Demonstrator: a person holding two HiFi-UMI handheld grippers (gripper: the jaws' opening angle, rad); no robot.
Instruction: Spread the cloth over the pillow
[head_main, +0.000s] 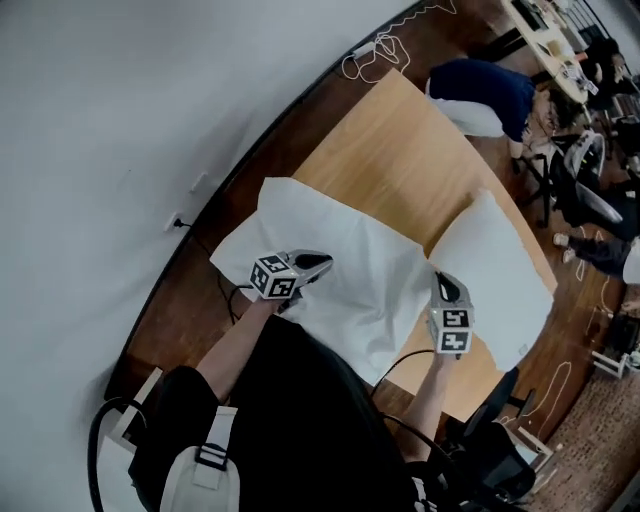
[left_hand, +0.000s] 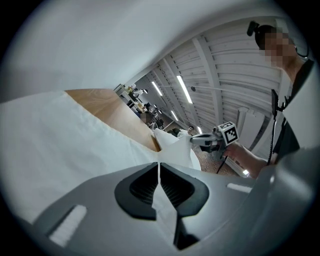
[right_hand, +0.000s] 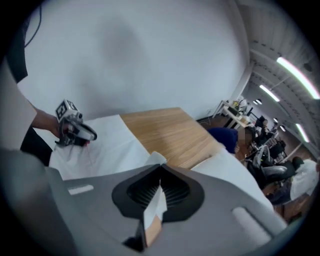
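A white cloth (head_main: 340, 260) lies rumpled over the near left part of the wooden table (head_main: 400, 150). A white pillow (head_main: 500, 270) rests to its right, near the table's right edge. My left gripper (head_main: 318, 266) is shut on the cloth's near left part; a fold of cloth (left_hand: 60, 135) runs between its pads in the left gripper view (left_hand: 159, 172). My right gripper (head_main: 443, 280) is shut on the cloth's right edge beside the pillow. A strip of cloth (right_hand: 105, 145) sticks up between the jaws in the right gripper view (right_hand: 160, 182), with the pillow (right_hand: 235, 170) just to its right.
A dark blue cushion on a white one (head_main: 485, 90) lies at the table's far right corner. Office chairs (head_main: 590, 190) and people sit beyond the right edge. White cables (head_main: 375, 55) lie on the floor by the wall. A black chair (head_main: 500, 440) stands near my right arm.
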